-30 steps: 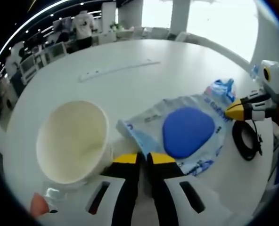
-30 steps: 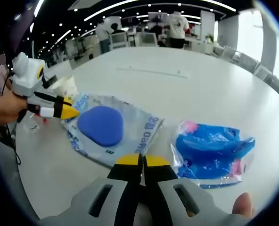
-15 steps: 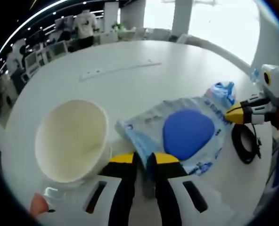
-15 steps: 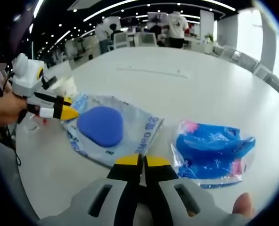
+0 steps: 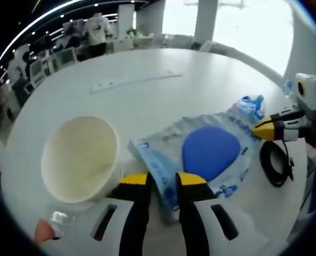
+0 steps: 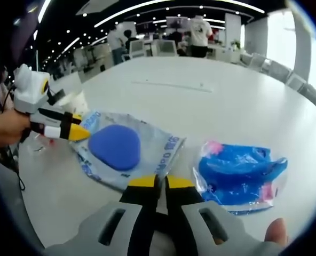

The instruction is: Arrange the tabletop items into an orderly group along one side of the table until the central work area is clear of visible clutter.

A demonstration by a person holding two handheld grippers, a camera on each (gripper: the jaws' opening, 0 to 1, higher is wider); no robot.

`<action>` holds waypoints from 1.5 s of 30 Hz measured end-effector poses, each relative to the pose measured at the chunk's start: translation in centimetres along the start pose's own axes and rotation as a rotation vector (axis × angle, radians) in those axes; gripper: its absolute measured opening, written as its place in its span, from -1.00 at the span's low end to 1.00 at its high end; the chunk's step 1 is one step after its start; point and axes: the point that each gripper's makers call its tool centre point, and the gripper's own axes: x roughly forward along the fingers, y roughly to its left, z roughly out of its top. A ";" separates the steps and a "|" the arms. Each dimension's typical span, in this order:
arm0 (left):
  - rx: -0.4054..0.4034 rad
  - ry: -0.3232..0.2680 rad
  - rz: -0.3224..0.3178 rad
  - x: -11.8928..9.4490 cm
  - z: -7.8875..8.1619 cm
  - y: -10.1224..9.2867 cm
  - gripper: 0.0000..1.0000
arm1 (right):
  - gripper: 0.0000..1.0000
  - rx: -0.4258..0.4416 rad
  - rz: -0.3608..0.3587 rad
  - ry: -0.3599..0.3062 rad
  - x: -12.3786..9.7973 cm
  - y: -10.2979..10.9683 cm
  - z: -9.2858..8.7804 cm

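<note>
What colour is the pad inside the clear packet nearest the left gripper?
Solid blue pad, rounded, inside the printed clear packet; clearest in the left gripper view.

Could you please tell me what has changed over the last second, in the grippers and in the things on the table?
The left gripper has opened its jaws, which were shut a second ago; a corner of the clear plastic packet with the blue oval pad now lies between them. The right gripper stays shut. The white paper cup, the blue crumpled plastic packet and the coiled black cable have not moved.
</note>
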 end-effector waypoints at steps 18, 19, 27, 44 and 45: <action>0.000 -0.024 -0.005 -0.8 0.5 -0.8 -0.50 | -0.84 -0.012 0.000 -0.036 -0.6 0.2 0.9; 0.000 -0.023 -0.004 -0.8 0.5 -0.8 -0.48 | -0.85 -0.015 -0.001 -0.035 -0.6 0.2 0.8; 0.001 -0.012 -0.007 -0.8 0.3 -0.9 -0.47 | -0.97 -0.076 0.030 -0.017 -0.1 1.6 0.7; 0.015 -0.010 -0.029 -0.3 0.2 -1.3 -0.40 | -0.94 -0.112 0.043 -0.014 0.8 2.1 1.0; 0.014 -0.011 -0.028 -0.3 0.2 -1.2 -0.39 | -0.94 -0.112 0.043 -0.011 0.9 2.0 0.9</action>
